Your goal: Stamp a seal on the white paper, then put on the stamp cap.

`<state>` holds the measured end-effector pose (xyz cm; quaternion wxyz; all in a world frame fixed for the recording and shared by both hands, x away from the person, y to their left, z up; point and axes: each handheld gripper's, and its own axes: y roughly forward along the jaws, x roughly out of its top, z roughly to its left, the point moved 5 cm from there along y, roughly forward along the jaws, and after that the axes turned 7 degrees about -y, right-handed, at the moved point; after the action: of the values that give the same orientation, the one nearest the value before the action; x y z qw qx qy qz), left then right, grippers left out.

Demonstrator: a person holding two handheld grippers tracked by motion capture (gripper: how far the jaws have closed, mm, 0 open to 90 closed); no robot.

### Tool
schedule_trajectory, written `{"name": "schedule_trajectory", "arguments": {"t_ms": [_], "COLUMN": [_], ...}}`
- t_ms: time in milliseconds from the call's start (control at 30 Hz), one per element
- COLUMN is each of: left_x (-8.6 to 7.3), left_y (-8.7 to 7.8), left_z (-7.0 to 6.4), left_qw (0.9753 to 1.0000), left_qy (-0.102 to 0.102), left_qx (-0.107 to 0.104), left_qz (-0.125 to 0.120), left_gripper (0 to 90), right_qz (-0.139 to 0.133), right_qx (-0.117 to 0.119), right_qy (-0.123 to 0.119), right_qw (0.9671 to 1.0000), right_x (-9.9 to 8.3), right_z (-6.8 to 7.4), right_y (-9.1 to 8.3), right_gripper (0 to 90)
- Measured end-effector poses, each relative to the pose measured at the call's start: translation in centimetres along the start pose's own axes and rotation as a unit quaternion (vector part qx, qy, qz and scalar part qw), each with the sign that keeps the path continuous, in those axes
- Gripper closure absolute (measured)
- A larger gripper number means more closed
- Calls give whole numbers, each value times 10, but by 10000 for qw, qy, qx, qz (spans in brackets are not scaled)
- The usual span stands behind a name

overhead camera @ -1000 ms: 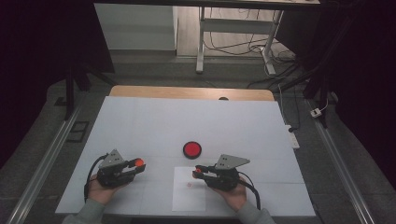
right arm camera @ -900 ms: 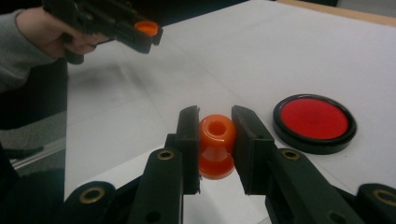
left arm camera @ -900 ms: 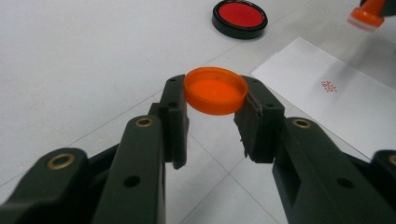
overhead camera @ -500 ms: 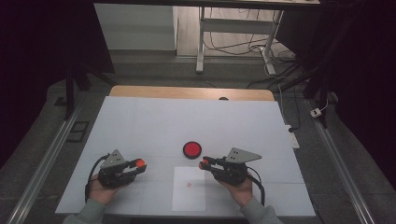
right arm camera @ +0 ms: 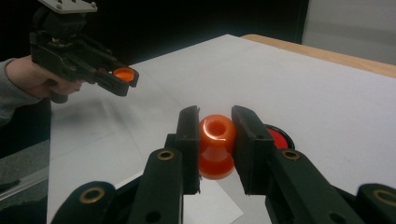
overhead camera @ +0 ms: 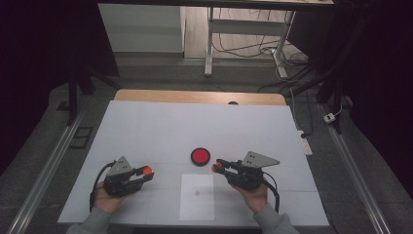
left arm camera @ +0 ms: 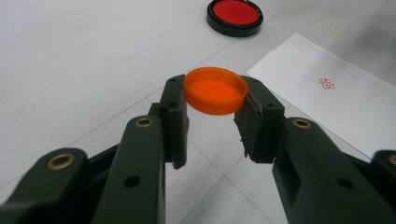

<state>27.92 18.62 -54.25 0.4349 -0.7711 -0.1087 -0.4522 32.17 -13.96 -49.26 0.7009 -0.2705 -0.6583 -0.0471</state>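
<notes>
My left gripper (left arm camera: 215,95) is shut on a round orange cap (left arm camera: 215,90), held flat above the white table; in the high view that gripper (overhead camera: 146,171) sits at the lower left. An orange stamp (right arm camera: 216,145) with a rounded knob is clamped in my right gripper (right arm camera: 215,135), and the high view puts this gripper (overhead camera: 216,166) just right of a black-rimmed red ink pad (overhead camera: 200,156). A white sheet of paper (overhead camera: 197,196) with a small red stamp mark (overhead camera: 197,192) lies between the two grippers.
The white table cover (overhead camera: 195,126) reaches back to a wooden edge (overhead camera: 199,97). Metal rails (overhead camera: 46,168) run along both sides. A desk frame and cables (overhead camera: 272,58) stand on the floor beyond the table.
My right gripper has lifted off the paper with the stamp and moved right and slightly back. The red mark on the sheet has come into view. The left gripper has barely moved.
</notes>
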Motion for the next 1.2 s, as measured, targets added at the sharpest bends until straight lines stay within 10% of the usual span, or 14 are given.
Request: {"name": "schedule_trajectory", "arguments": {"t_ms": [1200], "left_x": [16], "left_y": [14], "left_z": [-25], "left_qw": [9991], "left_qy": [343], "left_qx": [-252], "left_qz": [-8], "left_gripper": [648], "right_qz": [-96], "right_qx": [-26], "right_qy": [-19], "right_qw": [9999], "right_x": [4], "right_z": [0], "right_y": [-2], "right_gripper": [721]}}
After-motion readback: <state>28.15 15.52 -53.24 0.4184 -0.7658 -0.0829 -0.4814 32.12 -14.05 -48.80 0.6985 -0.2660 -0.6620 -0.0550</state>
